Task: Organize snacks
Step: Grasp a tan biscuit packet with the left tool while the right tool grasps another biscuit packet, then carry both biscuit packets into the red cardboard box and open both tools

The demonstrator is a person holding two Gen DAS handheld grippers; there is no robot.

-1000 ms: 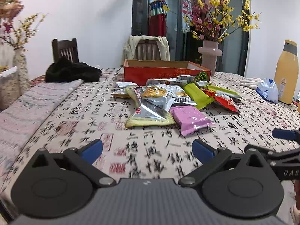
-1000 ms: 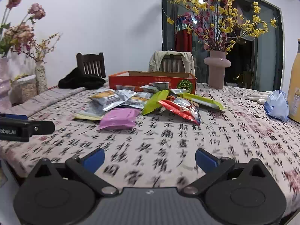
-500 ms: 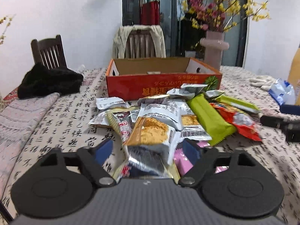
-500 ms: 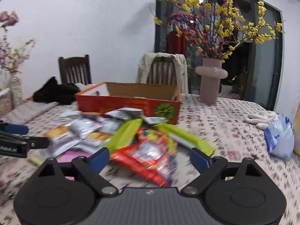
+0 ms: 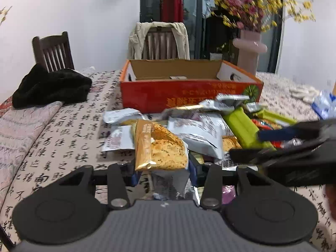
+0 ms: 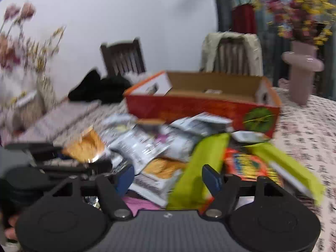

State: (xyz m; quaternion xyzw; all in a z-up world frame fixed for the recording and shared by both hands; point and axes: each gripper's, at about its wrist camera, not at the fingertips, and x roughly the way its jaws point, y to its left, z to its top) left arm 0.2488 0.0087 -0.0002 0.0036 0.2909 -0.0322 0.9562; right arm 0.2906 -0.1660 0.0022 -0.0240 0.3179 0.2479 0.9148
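A: Where's the left gripper (image 5: 162, 173)?
B: Low centre of its view, jaws just closing, pinching the gold pack (image 5: 159, 147) that stands up between them.
A: The right gripper (image 6: 168, 177)?
B: Also closing; half-spread around the green pack (image 6: 199, 168), whether touching I can't tell.
A: The rest?
B: Snacks heaped mid-frame before the red box (image 5: 189, 88) on the table (image 5: 63, 130).

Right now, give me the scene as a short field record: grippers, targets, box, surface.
left gripper: jaws have just been closing around the orange-gold snack bag; contact unclear
right gripper: jaws have just been closing, green packet between them, pads not yet on it
snack pile: loose, in front of box
orange cardboard box: open, nearly empty
surface: tablecloth printed with calligraphy
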